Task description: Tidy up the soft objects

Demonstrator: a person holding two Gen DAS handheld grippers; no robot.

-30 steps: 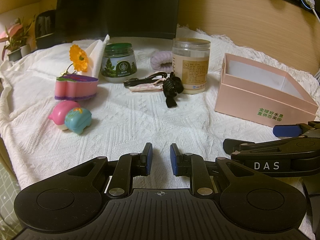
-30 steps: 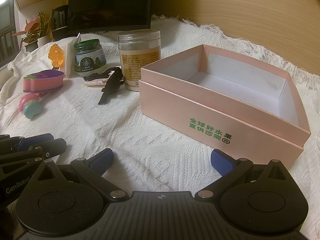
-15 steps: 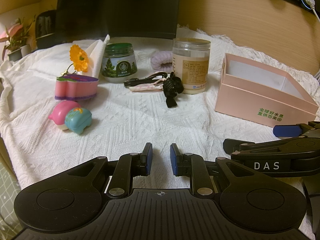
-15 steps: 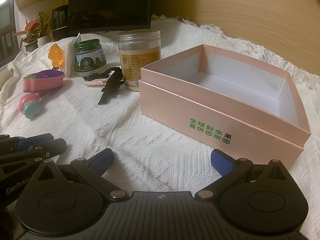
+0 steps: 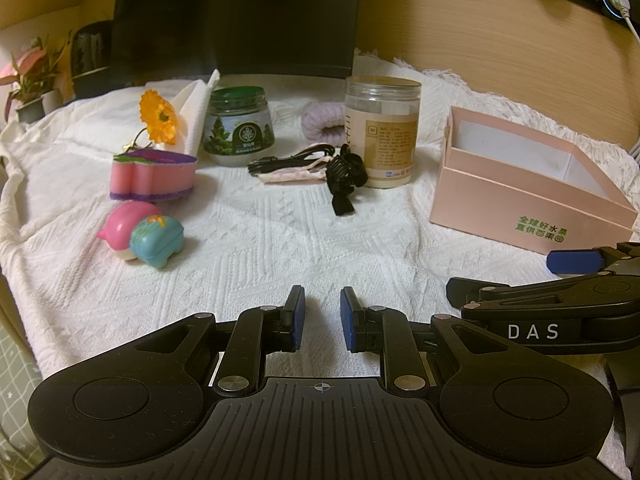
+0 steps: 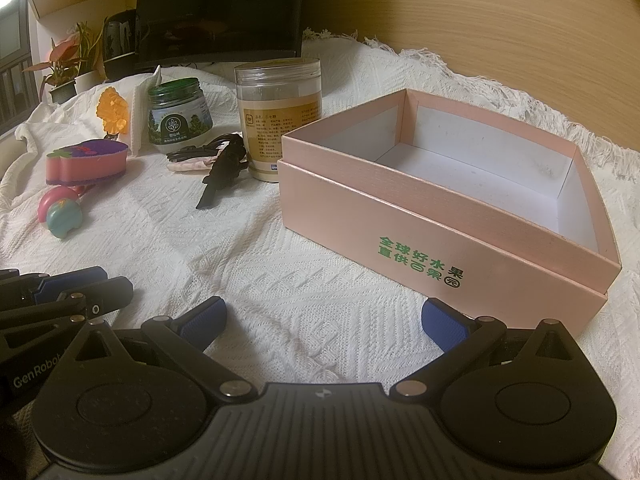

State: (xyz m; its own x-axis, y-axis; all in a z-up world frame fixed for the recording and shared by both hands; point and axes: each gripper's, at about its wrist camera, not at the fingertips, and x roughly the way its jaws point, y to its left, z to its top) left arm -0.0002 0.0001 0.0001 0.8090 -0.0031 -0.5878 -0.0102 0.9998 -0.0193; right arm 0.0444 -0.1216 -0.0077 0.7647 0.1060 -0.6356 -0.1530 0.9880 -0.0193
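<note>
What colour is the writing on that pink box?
Green, on the pink box; it shows best in the right wrist view.

my left gripper hangs low over the white knitted cloth, jaws a narrow gap apart with nothing between them. the right gripper pokes in from the right edge, just in front of the pink box, which sits open. ahead on the left lie a pink squishy toy touching a teal one, and behind them a pink and purple sponge cake. further back stand an orange flower, a green-lidded jar, a tall clear jar, a black hair clip, a black cable and a lilac scrunchie.
</note>
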